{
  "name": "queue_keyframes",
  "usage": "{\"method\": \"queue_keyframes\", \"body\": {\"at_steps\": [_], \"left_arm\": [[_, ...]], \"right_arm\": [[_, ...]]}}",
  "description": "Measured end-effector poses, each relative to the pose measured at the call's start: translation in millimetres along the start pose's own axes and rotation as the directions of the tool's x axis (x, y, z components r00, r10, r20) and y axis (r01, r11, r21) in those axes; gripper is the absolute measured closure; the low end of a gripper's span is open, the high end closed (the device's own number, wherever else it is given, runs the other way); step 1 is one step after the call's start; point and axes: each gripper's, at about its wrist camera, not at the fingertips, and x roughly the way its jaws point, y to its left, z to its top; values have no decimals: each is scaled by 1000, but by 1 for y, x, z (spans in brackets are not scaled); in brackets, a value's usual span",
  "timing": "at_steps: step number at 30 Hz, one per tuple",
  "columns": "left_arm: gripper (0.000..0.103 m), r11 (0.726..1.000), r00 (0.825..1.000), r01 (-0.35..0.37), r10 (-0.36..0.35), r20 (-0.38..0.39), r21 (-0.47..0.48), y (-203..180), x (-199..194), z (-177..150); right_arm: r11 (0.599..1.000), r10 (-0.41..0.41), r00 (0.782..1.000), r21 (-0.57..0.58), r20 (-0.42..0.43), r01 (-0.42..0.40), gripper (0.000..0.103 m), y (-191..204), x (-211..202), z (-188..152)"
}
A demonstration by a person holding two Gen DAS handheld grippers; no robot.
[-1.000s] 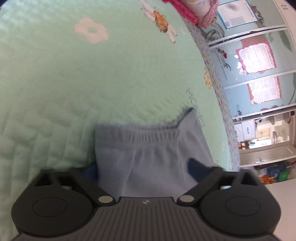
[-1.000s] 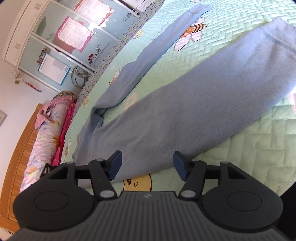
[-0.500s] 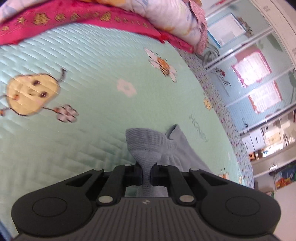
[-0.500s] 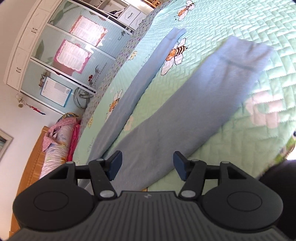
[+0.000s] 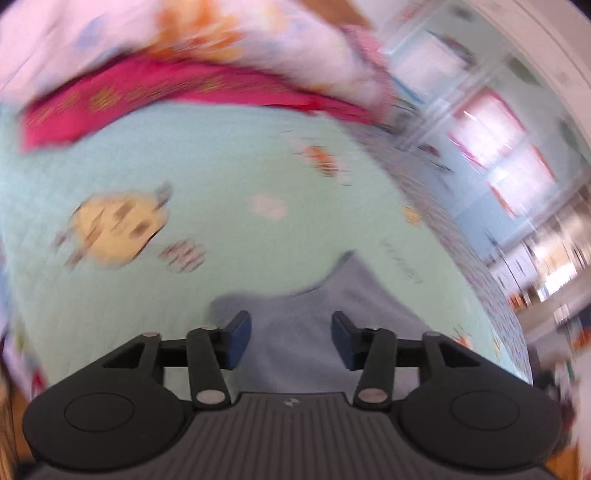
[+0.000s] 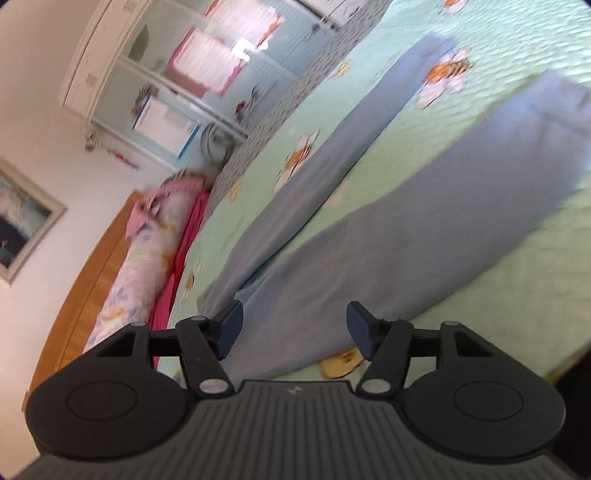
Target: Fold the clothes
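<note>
The left hand-held gripper (image 5: 291, 334) has its jaws opening; the blue pads stand apart with nothing pressed between them. Just ahead of and beneath its fingertips lies the waist end of the light blue trousers (image 5: 332, 314), flat on the bed, one corner pointing away from the gripper. The view is blurred.

The right hand-held gripper (image 6: 293, 330) stands open, its pads clear of the cloth. Under and ahead of it the trousers (image 6: 424, 229) stretch away to the upper right: the nearer leg runs out from between the fingers, while the other leg lies farther off to the left, the two parting in a narrow V with bedcover showing between them.

The trousers rest on a mint green quilted bedcover (image 6: 509, 280) printed with bees and flowers. Beyond the left gripper, a pink blanket (image 5: 155, 99) and a floral pillow (image 5: 184, 33) lie at the head of the bed. Left of the right gripper run the wooden headboard (image 6: 88, 280), a framed picture (image 6: 22, 221) on the white wall, and a pale cabinet (image 6: 207, 66) with pink posters.
</note>
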Motion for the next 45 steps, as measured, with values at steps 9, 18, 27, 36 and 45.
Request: {"method": "queue_keyframes", "body": {"at_steps": [9, 18, 27, 36, 45], "left_arm": [[38, 984, 946, 113, -65, -317, 136, -51, 166, 64], [43, 990, 935, 44, 7, -356, 133, -56, 251, 84], [96, 985, 947, 153, -121, -297, 84, -69, 249, 95], [96, 994, 984, -70, 83, -160, 85, -54, 269, 118], [63, 998, 996, 58, -57, -73, 4, 3, 115, 60]], "right_arm": [[997, -64, 994, 29, -87, 67, 39, -4, 27, -22], [992, -114, 987, 44, -112, 120, 39, -16, 40, -18], [993, -108, 987, 35, -120, 113, 39, -18, 48, -20], [992, -116, 986, 28, -119, 121, 39, -14, 43, -20], [993, -83, 995, 74, -46, 87, 39, -16, 23, -13]]}}
